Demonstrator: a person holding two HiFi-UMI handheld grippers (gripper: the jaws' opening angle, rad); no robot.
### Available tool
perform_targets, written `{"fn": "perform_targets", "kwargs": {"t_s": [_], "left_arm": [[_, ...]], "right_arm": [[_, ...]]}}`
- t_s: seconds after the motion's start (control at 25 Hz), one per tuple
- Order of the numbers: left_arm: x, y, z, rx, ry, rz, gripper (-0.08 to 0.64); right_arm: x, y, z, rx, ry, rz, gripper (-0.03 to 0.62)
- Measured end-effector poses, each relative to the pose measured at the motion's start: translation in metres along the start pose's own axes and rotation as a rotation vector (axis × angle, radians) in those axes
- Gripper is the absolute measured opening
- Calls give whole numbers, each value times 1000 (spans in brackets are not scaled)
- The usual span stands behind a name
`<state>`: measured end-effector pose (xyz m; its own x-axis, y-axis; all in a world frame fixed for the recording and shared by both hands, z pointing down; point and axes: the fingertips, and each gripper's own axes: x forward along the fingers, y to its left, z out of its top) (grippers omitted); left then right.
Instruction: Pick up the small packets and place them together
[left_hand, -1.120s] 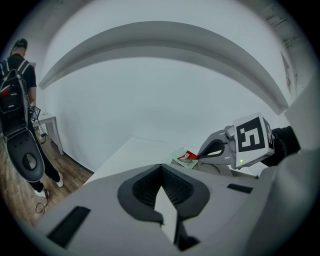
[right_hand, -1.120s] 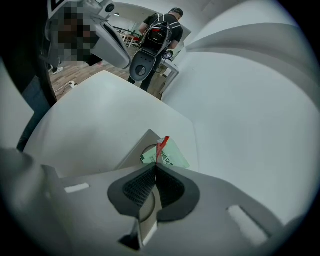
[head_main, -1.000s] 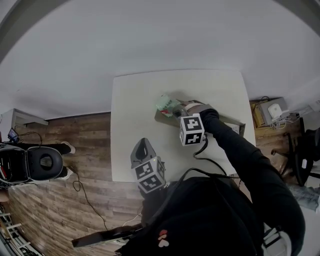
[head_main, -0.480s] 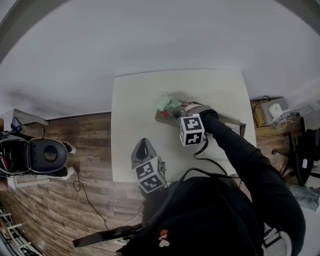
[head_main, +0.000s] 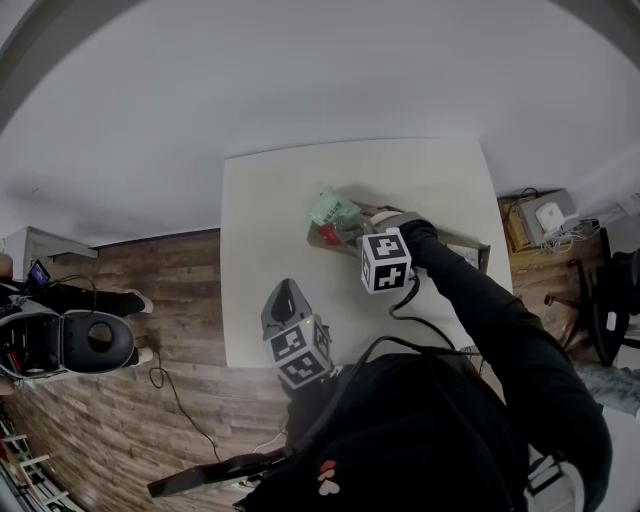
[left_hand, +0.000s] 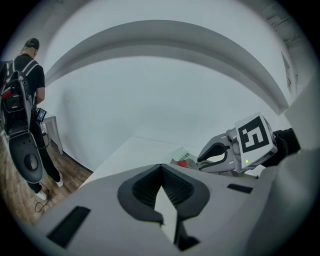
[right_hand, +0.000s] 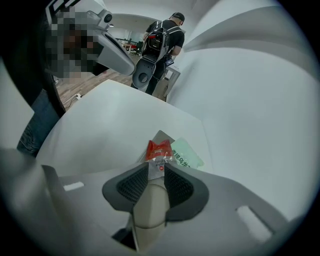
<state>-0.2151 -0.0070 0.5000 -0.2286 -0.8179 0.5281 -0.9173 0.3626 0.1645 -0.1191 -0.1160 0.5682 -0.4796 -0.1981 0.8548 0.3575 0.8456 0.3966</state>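
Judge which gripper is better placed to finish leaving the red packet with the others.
Right. The right gripper is at the pile, its jaws have just been opening with the red packet between them, beside the green packet. The left gripper sits shut and empty near the table edge.

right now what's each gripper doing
left gripper: closed, empty
right gripper: open, jaws have just been opening, red packet between them

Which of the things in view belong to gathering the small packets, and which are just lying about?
Job in hand:
- red packet
- green packet
- grey packet under the red one
- right gripper; its jaws have just been opening, with the red packet between them

Lying about:
- floor cable
- person with backpack
- left gripper, shut and empty
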Motion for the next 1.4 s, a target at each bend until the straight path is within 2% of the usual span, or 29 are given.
{"fn": "perform_targets", "kwargs": {"t_s": [0.24, 0.44, 0.56, 0.76, 1.04, 1.2, 1.4], "left_arm": [[-1, -7, 2, 8, -4, -14, -2], [7, -11, 4, 18, 5, -32, -2], [10, -19, 4, 30, 7, -52, -2], [20, -36, 9, 58, 8, -97, -2], [27, -64, 11, 101, 14, -159, -2], [28, -79, 11, 117, 17, -185, -2], [29, -88, 10, 131, 21, -208, -2]], "right_arm": [[-16, -4, -8, 94, -52, -12, 110], [-55, -39, -27, 312, -166, -103, 110], [-87, -53, -57, 403, -176, -167, 111], [-128, -50, -125, 525, -98, -225, 110], [-159, -3, -204, 672, 50, -251, 110], [-165, 25, -224, 746, 87, -237, 110], [-155, 60, -226, 837, 91, -181, 110]]}}
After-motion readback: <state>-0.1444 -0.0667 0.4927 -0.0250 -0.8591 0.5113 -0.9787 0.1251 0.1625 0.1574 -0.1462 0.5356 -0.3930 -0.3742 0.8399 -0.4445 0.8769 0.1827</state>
